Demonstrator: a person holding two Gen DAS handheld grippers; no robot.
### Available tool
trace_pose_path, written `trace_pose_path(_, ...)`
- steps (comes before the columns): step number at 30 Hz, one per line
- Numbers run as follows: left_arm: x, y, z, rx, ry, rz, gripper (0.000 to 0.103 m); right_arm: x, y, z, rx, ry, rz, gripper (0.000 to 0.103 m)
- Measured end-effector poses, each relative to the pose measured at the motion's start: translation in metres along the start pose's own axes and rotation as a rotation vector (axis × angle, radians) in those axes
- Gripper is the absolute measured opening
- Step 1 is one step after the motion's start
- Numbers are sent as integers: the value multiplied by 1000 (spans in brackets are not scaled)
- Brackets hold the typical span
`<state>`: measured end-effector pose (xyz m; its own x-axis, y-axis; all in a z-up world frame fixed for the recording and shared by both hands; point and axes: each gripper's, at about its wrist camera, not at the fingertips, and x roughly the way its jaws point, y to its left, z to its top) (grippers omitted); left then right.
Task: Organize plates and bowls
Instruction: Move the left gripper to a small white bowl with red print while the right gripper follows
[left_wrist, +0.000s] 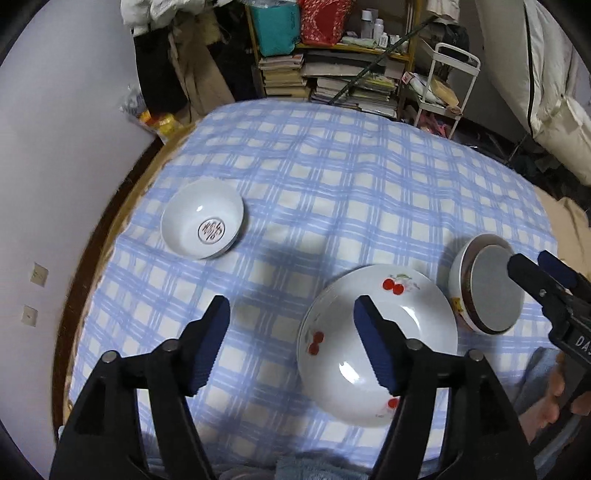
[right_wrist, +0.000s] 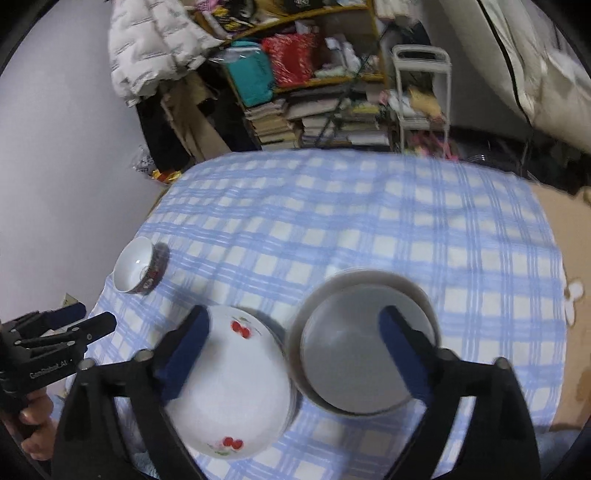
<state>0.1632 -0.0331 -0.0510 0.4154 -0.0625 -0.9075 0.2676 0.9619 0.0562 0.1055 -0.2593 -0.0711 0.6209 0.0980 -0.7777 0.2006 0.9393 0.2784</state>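
A white bowl with a red emblem (left_wrist: 202, 223) (right_wrist: 138, 266) stands upright at the left of the checked table. A white plate with cherries (left_wrist: 376, 343) (right_wrist: 236, 384) lies near the front and seems to top a small stack. Right of it stands a cream bowl with a grey dish nested inside (left_wrist: 484, 284) (right_wrist: 354, 354). My left gripper (left_wrist: 291, 347) (right_wrist: 94, 315) hangs open above the cloth and the plate's left edge, holding nothing. My right gripper (right_wrist: 293, 350) (left_wrist: 530, 258) is wide open above the gap between plate and cream bowl, also empty.
A blue-and-white checked cloth (left_wrist: 332, 184) covers the table, whose brown rim (left_wrist: 85, 277) runs close to the wall on the left. Behind the table stand a shelf with stacked books (left_wrist: 332, 74) and a white cart (left_wrist: 443, 85). A person's hand (right_wrist: 33, 413) holds the left gripper.
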Motion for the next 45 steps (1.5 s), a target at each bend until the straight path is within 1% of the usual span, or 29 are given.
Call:
trace_pose_path(1, 0, 5, 2, -8, 10, -5, 71, 2, 8, 3, -13, 0, 6, 103)
trace_pose_path(2, -3, 13, 4, -19, 10, 5, 71, 3, 14, 5, -19, 4, 10, 103)
trace_pose_path(3, -6, 21, 6, -30, -6, 37, 73, 5, 19, 7, -26, 9, 17, 103)
trace_pose_path(5, -10, 32, 9, -37, -39, 75, 78, 9, 32, 11, -39, 13, 40, 103)
trace_pose_path(7, -14, 48, 11, -66, -76, 95, 83, 15, 46, 14, -54, 12, 50, 103)
trace_pose_path(9, -13, 66, 12, -124, -90, 109, 85, 20, 57, 16, -75, 10, 60, 103)
trace_pose_path(10, -11, 77, 13, -162, -93, 120, 86, 25, 65, 18, -96, 16, 63, 103)
trace_pose_path(13, -4, 99, 16, -218, -84, 132, 86, 37, 83, 23, -128, 23, 67, 103)
trace_pose_path(18, 10, 130, 24, -265, -85, 161, 86, 61, 108, 33, -153, 35, 91, 103)
trace_pose_path(23, 30, 148, 32, -280, -72, 192, 86, 91, 129, 46, -166, 68, 112, 103)
trace_pose_path(24, 32, 151, 32, -289, -79, 192, 86, 96, 133, 47, -171, 74, 118, 103)
trace_pose_path(27, 35, 163, 31, -318, -115, 161, 86, 112, 146, 52, -191, 85, 131, 103)
trace_pose_path(30, 45, 173, 33, -330, -115, 168, 86, 127, 158, 55, -211, 105, 125, 103)
trace_pose_path(32, 55, 179, 35, -337, -100, 175, 86, 137, 167, 55, -224, 119, 113, 103)
trace_pose_path(35, 73, 185, 36, -355, -71, 160, 86, 151, 181, 53, -262, 141, 118, 103)
trace_pose_path(38, 86, 185, 39, -348, -52, 145, 86, 166, 195, 50, -307, 159, 101, 103)
trace_pose_path(40, 97, 183, 42, -328, -32, 147, 86, 174, 202, 48, -326, 161, 77, 103)
trace_pose_path(43, 109, 182, 43, -320, -12, 143, 86, 188, 210, 47, -337, 172, 17, 103)
trace_pose_path(45, 113, 184, 44, -320, -6, 145, 86, 195, 211, 48, -335, 184, 13, 103)
